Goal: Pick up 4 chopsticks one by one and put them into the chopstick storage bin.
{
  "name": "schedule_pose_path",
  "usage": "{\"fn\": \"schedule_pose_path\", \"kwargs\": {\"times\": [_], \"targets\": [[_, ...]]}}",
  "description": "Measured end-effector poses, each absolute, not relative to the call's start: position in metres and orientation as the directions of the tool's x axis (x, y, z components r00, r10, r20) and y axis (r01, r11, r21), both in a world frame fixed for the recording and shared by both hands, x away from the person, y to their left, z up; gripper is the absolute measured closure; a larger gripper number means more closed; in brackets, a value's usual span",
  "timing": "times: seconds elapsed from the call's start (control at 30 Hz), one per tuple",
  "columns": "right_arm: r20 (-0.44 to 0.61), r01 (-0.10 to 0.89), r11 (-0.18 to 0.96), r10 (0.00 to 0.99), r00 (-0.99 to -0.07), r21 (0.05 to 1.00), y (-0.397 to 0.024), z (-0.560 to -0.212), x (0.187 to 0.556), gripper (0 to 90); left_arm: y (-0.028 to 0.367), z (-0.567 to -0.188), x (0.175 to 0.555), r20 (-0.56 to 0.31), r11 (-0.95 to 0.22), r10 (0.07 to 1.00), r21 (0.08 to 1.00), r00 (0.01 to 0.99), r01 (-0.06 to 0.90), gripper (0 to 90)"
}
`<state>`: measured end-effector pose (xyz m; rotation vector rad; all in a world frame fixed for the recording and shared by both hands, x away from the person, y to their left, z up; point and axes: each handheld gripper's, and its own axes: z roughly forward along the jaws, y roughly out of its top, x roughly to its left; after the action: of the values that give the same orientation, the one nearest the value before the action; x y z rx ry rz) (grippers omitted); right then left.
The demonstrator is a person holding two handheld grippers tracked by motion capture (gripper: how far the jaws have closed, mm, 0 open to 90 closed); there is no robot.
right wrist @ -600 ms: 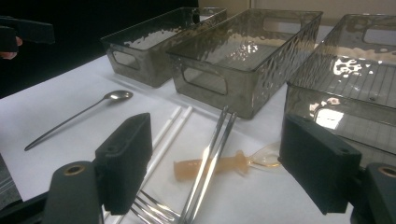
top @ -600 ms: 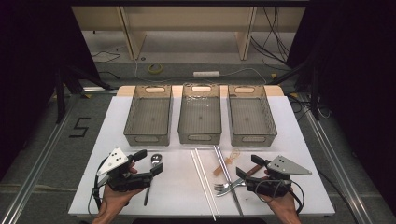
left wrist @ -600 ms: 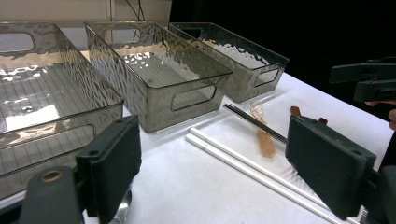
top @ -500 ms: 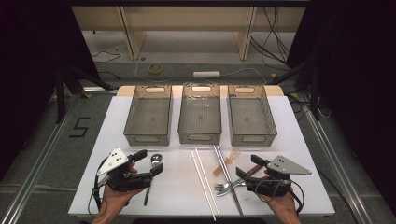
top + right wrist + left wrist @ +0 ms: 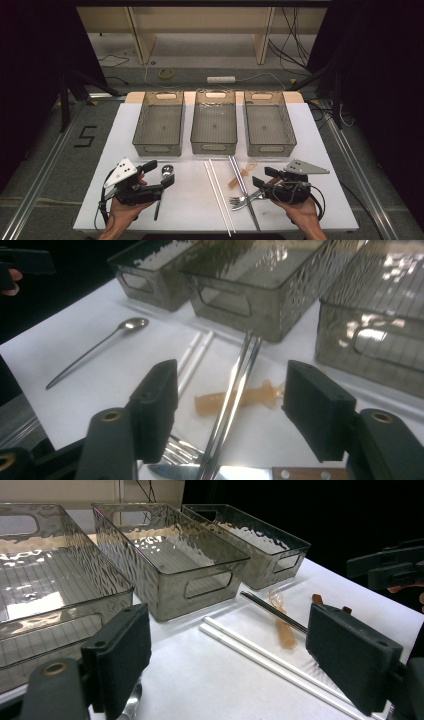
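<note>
My left gripper is held at the table's front left, open, with nothing between its pads. A metal spoon lies just beside and under it. At the front right, my right gripper is open too and hovers over a pile of cutlery. In the right gripper view, a pair of metal chopsticks and an amber plastic spoon lie on the table beyond its open jaws. Forks and a wooden-handled knife lie below them. Two white chopsticks lie between the hands.
Three grey translucent bins stand side by side at the back of the white table: left, middle, right. All three look bare inside. The table's front edge is close under both hands.
</note>
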<state>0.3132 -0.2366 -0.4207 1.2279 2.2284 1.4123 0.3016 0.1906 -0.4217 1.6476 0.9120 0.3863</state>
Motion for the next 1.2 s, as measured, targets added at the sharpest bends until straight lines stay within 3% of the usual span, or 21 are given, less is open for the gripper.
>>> {"fn": "schedule_pose_path", "kwargs": {"times": [0.13,0.37,0.97,1.2], "targets": [[0.268,0.580,0.201,0.737,-0.621,0.790,-0.232,-0.422,0.320,45.0,0.191,-0.422,0.301,-0.214,-0.042,0.735,0.933,0.644,0.358,17.6],[0.260,0.683,0.327,0.750,-0.608,0.653,-0.213,-0.435,0.339,54.0,0.191,-0.421,0.301,-0.218,-0.037,0.734,0.933,0.643,0.358,17.6],[0.266,0.742,0.390,0.759,-0.595,0.546,-0.198,-0.457,0.357,71.3,0.191,-0.421,0.301,-0.218,-0.036,0.734,0.934,0.644,0.356,17.6],[0.270,0.751,0.395,0.761,-0.590,0.529,-0.196,-0.461,0.358,73.3,0.191,-0.421,0.301,-0.216,-0.037,0.734,0.934,0.644,0.355,17.6]]}}
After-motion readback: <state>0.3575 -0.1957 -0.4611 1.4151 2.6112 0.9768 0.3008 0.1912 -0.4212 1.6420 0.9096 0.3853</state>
